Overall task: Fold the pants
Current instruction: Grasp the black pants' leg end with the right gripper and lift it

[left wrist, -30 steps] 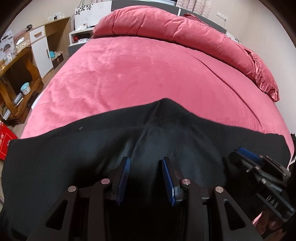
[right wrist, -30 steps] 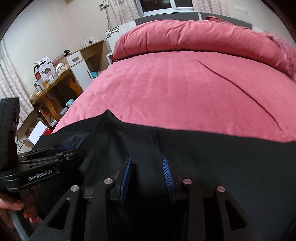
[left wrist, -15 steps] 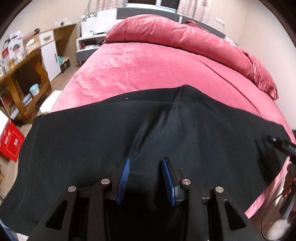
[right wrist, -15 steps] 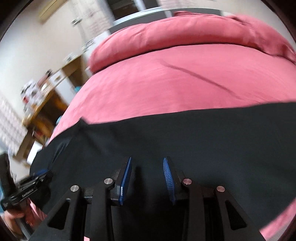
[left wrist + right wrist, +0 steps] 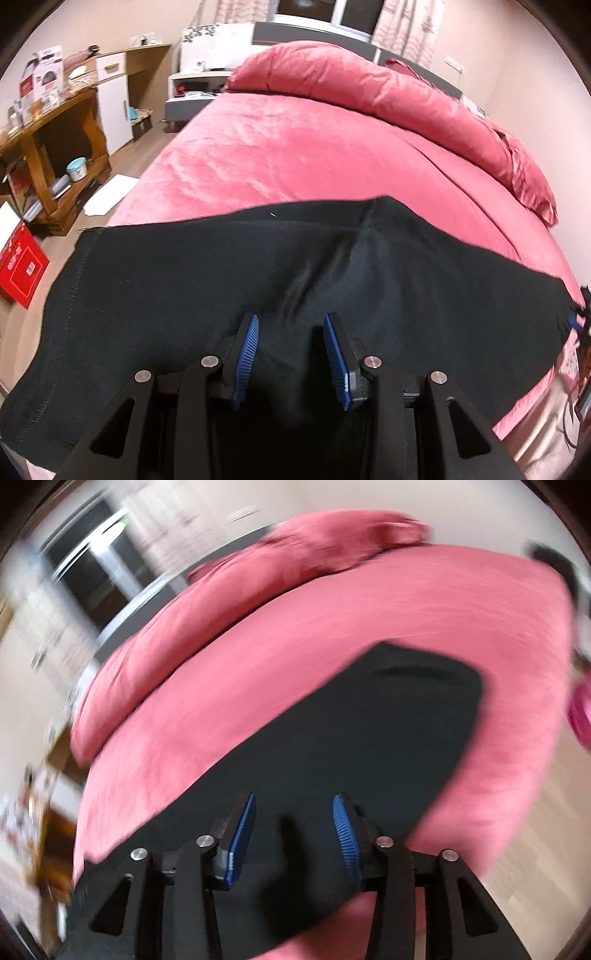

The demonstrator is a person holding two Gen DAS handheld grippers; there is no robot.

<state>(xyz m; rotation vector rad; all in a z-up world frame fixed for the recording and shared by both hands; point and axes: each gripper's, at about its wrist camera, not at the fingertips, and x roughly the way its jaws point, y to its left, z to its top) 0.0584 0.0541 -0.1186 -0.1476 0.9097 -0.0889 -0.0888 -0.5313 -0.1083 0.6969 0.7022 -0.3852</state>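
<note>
Black pants [image 5: 221,288] lie spread across the near edge of a pink bed [image 5: 295,147]. My left gripper [image 5: 291,354] hangs over their middle, below the crotch seam, with its blue pads apart and the cloth lying flat under them. In the blurred right wrist view the pants [image 5: 369,738] run away to one end on the bed [image 5: 258,664]. My right gripper [image 5: 295,834] is tilted above that stretch. Its jaws are opening, and nothing is pinched between the pads.
A rolled pink duvet [image 5: 369,85] and pillows lie at the head of the bed. On the left stand a wooden table [image 5: 48,122] and a red box [image 5: 18,269], with white paper [image 5: 110,192] on the floor. Bare wooden floor [image 5: 535,830] shows to the right.
My right gripper has swept fast to the right along the pants, rolled over, and widened its jaws. My left gripper shifted a little, bringing the pants' left hem into view.
</note>
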